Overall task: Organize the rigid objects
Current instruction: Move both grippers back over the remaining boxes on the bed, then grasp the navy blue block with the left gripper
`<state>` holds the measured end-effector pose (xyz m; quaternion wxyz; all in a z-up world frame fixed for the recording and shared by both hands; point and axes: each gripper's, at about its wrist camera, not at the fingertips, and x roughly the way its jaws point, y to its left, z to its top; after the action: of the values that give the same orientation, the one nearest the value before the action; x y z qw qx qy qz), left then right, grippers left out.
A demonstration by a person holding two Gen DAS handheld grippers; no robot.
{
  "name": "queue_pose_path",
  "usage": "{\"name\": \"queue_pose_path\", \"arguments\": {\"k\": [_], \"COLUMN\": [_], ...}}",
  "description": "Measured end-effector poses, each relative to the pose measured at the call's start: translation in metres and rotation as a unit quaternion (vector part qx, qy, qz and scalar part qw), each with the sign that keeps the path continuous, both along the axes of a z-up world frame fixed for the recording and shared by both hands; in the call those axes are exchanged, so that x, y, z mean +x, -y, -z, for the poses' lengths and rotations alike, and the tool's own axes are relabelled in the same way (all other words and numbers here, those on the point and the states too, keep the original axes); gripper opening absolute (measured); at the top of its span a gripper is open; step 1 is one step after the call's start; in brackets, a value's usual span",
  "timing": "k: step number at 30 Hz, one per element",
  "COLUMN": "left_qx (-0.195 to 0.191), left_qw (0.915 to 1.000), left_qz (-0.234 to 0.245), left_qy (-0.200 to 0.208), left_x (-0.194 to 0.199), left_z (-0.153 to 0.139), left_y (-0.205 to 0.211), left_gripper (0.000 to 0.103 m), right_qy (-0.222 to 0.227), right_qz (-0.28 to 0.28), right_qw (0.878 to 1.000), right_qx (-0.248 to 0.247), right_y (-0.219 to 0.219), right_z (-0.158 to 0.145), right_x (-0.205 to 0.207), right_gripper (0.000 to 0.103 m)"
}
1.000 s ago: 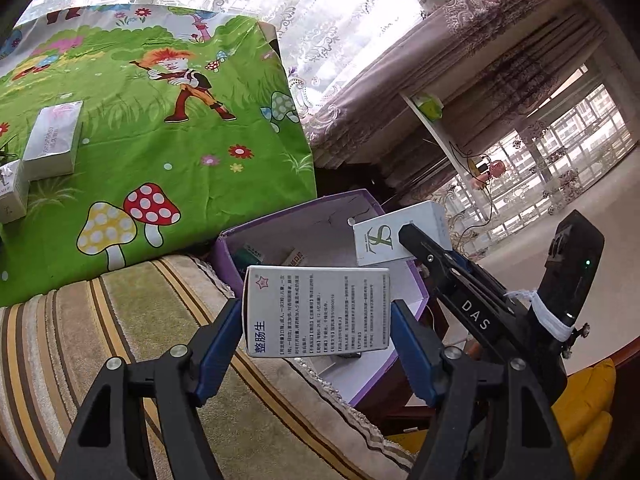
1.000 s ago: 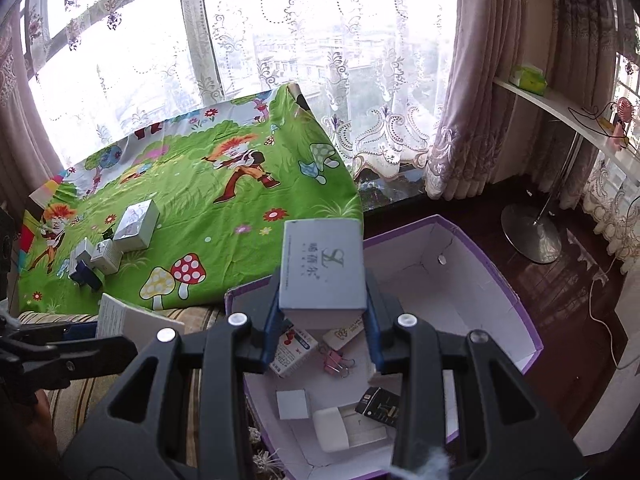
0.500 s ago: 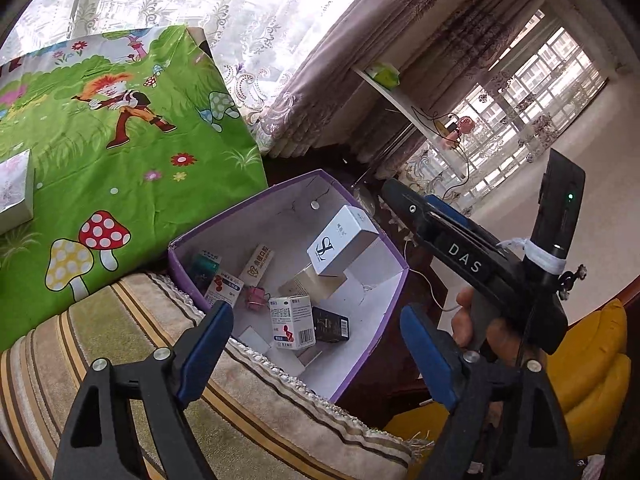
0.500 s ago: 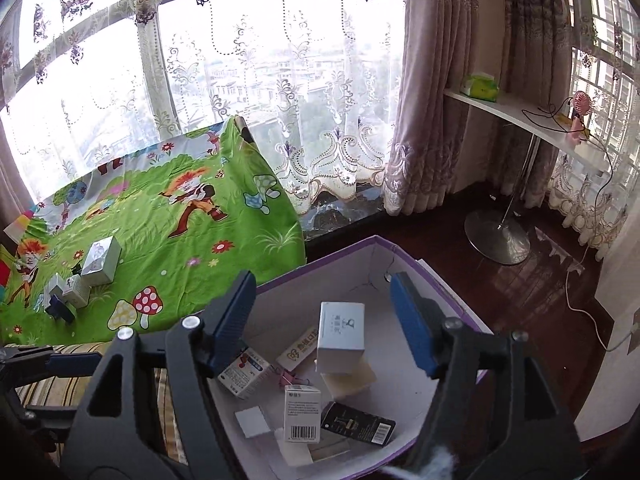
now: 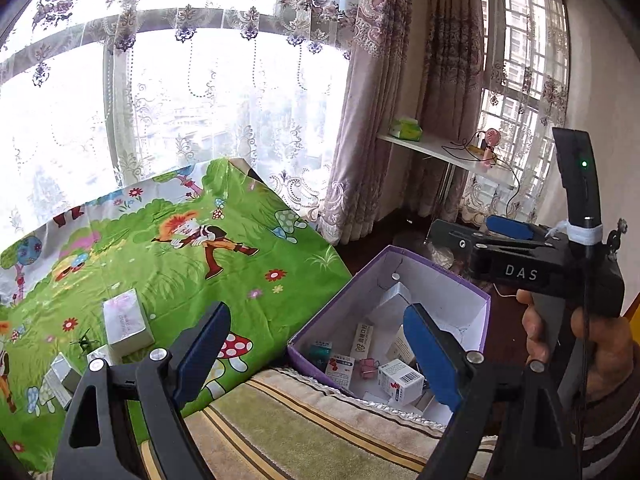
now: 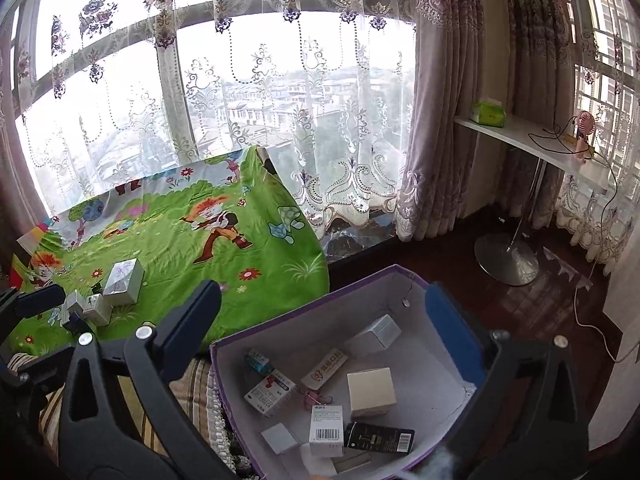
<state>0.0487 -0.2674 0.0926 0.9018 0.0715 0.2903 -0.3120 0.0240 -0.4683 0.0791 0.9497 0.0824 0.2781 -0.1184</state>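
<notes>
A purple cardboard box (image 6: 320,304) with a white inside holds several small cartons, among them a white one (image 6: 378,334), a cream one (image 6: 370,392), a barcoded one (image 6: 326,430) and a black one (image 6: 378,438). My right gripper (image 6: 320,320) hangs above it with its jaws opening and nothing between them. My left gripper (image 5: 316,344) is open and empty, over the near-left rim of the purple box (image 5: 440,276). A hand holds the right gripper (image 5: 472,232) over the box's far side. A silvery box (image 5: 126,322) and smaller boxes (image 5: 60,376) lie on the green cartoon cloth (image 5: 180,280).
A striped cushion (image 5: 300,420) lies in front of the purple box. Behind the cloth are lace curtains and a window. A white shelf (image 6: 540,140) on a metal stand (image 6: 506,260) rises from the dark wood floor at the right.
Both grippers let go of their cartons, which now lie in the purple box. Both sets of jaws have spread wide and both hands have risen; the left one has rolled.
</notes>
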Motion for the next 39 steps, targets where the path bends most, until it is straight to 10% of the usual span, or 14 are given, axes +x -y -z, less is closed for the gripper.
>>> {"name": "queue_pose_path", "arguments": {"k": [10,20,29,39], "left_qx": [0.061,0.04,0.053,0.072], "left_qw": [0.9885,0.9845,0.9601,0.9511], "left_qz": [-0.138,-0.158,-0.192,-0.184], "left_qy": [0.006,-0.065,-0.197,-0.237], "left_x": [0.042,0.083,0.129,0.143], "left_z": [0.003,0.014,0.074,0.112], "left_y": [-0.085,-0.158,-0.199,-0.2], "left_gripper": [0.089,0.085,0.062,0.057], "right_qy": [0.031,0.037,-0.006,-0.047], "right_qz": [-0.045,-0.113,-0.17,-0.202], "right_qw": [0.998,0.993,0.985,0.978], "right_qx": [-0.029,-0.022,-0.005,0.013], "right_y": [-0.022,-0.057,-0.097,-0.129], "right_z": [-0.006,-0.013,-0.004,0.009], "right_x": [-0.001,0.011,0.045,0.077], "right_gripper": [0.103,0.103,0.103,0.103]}}
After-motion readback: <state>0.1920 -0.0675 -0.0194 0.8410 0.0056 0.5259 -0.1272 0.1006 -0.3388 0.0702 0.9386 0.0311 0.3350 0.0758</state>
